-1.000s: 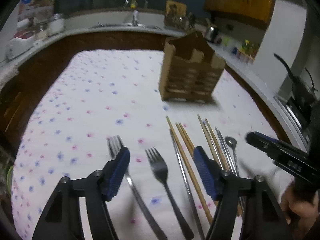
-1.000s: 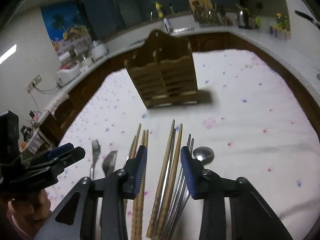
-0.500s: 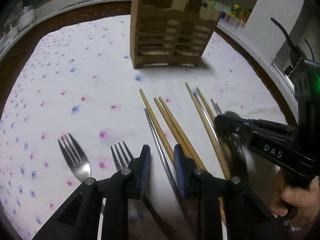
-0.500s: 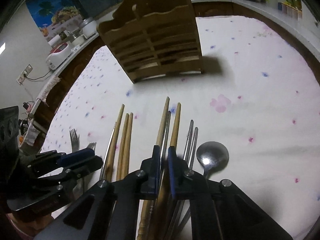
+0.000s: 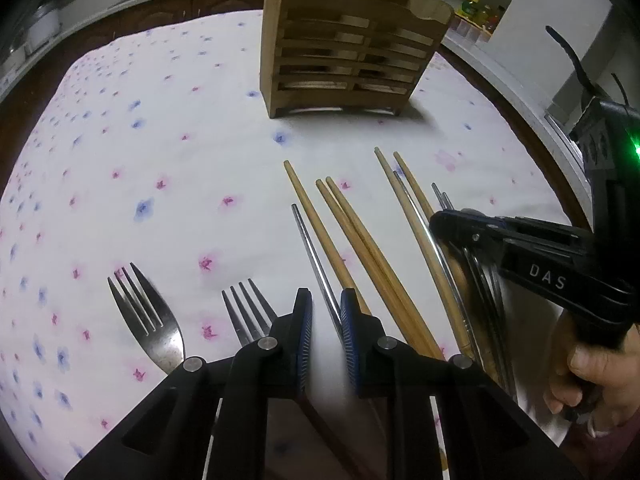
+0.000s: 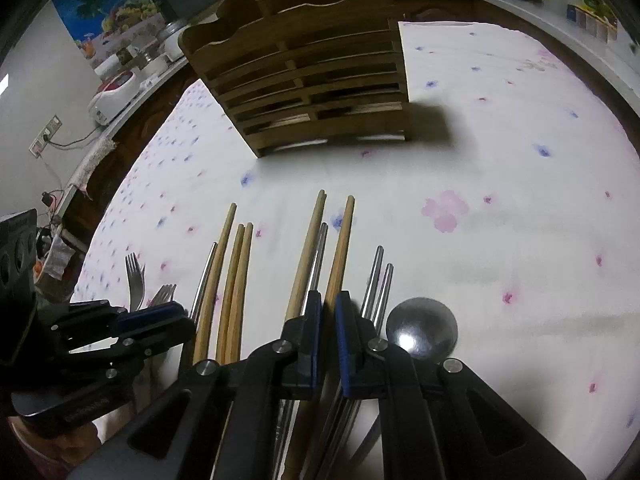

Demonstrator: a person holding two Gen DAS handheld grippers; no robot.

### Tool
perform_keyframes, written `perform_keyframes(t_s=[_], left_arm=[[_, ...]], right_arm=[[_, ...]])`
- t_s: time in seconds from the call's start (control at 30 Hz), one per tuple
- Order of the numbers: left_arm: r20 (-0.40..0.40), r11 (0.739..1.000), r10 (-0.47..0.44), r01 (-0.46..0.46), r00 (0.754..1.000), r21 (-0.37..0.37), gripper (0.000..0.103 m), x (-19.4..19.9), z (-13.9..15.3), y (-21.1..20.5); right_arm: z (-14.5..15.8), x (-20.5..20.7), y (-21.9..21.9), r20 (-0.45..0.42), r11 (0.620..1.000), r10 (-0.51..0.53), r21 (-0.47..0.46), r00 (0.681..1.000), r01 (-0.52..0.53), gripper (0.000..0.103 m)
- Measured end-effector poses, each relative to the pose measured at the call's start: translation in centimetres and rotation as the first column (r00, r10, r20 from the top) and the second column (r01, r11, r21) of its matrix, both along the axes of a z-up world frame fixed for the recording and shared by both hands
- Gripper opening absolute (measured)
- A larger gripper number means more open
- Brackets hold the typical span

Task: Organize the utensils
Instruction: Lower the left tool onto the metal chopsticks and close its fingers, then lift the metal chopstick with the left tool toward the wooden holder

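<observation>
Utensils lie in a row on the flowered cloth (image 5: 160,140): two forks (image 5: 148,320) (image 5: 248,308), several wooden and steel chopsticks, and a spoon (image 6: 420,328). Behind them stands a slatted wooden holder (image 5: 352,48). My left gripper (image 5: 326,312) is low over a steel chopstick (image 5: 312,248). Its jaws are closing, and the stick runs between the pads with a gap still showing. My right gripper (image 6: 328,312) is shut on a wooden chopstick (image 6: 340,248), second from the right among the wooden ones. In the left wrist view the right gripper (image 5: 440,220) covers the right end of the row.
A dark wooden table rim and a pale kitchen counter (image 5: 520,92) ring the cloth. A rice cooker (image 6: 116,92) sits on the counter at the left. A person's hand (image 5: 592,372) grips the right tool. Bare cloth lies between the holder and the utensils.
Both grippers sank and moved forward over the utensil row. The left jaws narrowed from wide to a small gap around the steel chopstick. The right jaws closed onto a wooden chopstick.
</observation>
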State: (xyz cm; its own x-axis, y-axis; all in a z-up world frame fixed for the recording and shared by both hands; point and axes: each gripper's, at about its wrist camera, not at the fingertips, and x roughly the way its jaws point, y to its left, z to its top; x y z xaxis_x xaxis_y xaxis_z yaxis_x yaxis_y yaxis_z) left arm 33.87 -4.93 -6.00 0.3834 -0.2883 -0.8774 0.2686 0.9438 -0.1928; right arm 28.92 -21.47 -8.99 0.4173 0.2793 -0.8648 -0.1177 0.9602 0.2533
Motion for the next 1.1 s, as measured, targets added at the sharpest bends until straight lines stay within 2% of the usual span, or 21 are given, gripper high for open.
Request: perform_keyframes(t_s=[0.17, 0.3, 0.53, 0.73, 0.83, 0.93, 1.1], left_arm=[[0.001, 0.997, -0.020, 0.020, 1.000, 0.069, 0.016, 0.7, -0.1, -1.2], [-0.017, 0.996, -0.021, 0.022, 1.000, 0.088, 0.011, 1.2, -0.1, -1.7], [-0.028, 0.995, -0.024, 0.026, 0.999, 0.093, 0.010, 1.4, 0.0, -1.8], [0.007, 0.992, -0.034, 0.033, 0.999, 0.118, 0.007, 0.9, 0.1, -2.3], [0.014, 0.995, -0.012, 0.011, 1.000, 0.095, 0.005, 0.8, 0.2, -2.0], [0.018, 0.998, 0.021, -0.022, 1.000, 0.065, 0.004, 0.4, 0.3, -1.4], [0.066, 0.999, 0.047, -0.046, 0.997, -0.021, 0.003, -1.4, 2.4, -0.3]], right_arm=[[-0.1, 0.7, 0.5, -0.004, 0.999, 0.014, -0.028, 1.000, -0.014, 0.009], [-0.1, 1.6, 0.5, -0.015, 0.999, 0.014, -0.039, 1.000, -0.014, 0.009], [-0.1, 3.5, 0.6, -0.043, 0.999, 0.009, -0.042, 0.999, -0.011, 0.010], [-0.3, 4.3, 1.0, -0.023, 0.997, 0.027, -0.069, 0.999, -0.028, 0.010], [-0.2, 3.6, 0.8, -0.009, 0.997, 0.034, -0.062, 0.999, -0.035, 0.009], [0.4, 2.4, -0.6, 0.008, 1.000, 0.001, 0.007, 1.000, -0.001, 0.008], [4.2, -1.0, -2.7, 0.115, 0.992, -0.039, 0.126, 0.993, 0.024, 0.007]])
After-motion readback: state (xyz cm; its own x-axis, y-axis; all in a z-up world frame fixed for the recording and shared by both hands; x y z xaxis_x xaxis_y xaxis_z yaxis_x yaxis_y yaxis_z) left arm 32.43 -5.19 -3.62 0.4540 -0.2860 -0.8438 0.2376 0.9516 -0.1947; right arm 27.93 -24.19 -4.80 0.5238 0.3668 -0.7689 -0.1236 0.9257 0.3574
